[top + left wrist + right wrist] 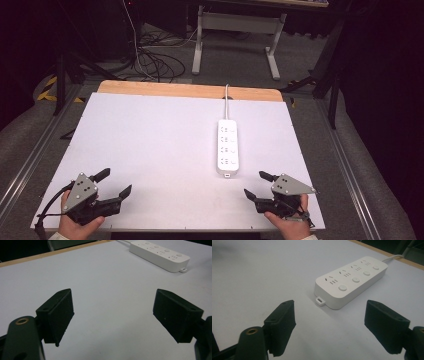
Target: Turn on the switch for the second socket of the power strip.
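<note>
A white power strip (pixel 227 147) lies on the white table (pixel 150 145), right of centre, with its cord running off the far edge. It has several sockets, each with a round button. My left gripper (pixel 114 182) rests at the near left corner, open, nothing between its jaws. My right gripper (pixel 257 184) sits at the near right, open and empty, just short of the strip's near end. In the right gripper view the power strip (pixel 352 280) lies close ahead, slightly right of the gap. In the left gripper view the power strip (pixel 160 255) is far off at the upper right.
The white sheet covers a wooden tabletop whose bare edge (pixel 190 90) shows at the far side. Beyond it, cables (pixel 155 60) lie on the floor next to a desk frame (pixel 235 35). Metal rails (pixel 345 165) run along both sides of the table.
</note>
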The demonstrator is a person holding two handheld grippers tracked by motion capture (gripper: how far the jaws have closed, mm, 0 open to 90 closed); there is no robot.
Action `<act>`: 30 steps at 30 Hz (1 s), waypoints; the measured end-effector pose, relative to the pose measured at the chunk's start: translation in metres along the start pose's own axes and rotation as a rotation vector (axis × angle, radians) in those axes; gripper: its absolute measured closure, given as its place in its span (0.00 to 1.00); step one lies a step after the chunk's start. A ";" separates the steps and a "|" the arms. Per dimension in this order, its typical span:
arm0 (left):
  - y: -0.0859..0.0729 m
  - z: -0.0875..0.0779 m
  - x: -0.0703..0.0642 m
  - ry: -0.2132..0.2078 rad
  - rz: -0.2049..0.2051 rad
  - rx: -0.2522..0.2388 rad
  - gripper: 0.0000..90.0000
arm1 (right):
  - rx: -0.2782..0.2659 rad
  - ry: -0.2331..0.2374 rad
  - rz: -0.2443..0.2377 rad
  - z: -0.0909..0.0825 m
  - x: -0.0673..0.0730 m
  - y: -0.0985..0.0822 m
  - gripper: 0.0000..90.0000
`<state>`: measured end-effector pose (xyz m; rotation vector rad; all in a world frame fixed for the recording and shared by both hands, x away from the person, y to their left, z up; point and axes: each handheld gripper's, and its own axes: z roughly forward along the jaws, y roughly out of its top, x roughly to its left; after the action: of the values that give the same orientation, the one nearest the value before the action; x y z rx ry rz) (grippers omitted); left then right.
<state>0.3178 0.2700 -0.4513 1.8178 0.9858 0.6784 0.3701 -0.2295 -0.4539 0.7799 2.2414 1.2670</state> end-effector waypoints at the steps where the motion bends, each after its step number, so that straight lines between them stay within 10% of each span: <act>1: 0.000 0.000 0.000 0.001 -0.003 -0.001 0.19 | 0.002 0.002 0.006 0.000 0.000 0.001 0.28; 30: 0.000 -0.001 -0.001 0.023 0.003 0.009 0.19 | 0.035 0.011 -0.033 0.013 -0.012 0.058 0.32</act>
<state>0.3166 0.2698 -0.4508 1.8232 1.0024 0.6994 0.4022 -0.2050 -0.4079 0.7473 2.2815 1.2235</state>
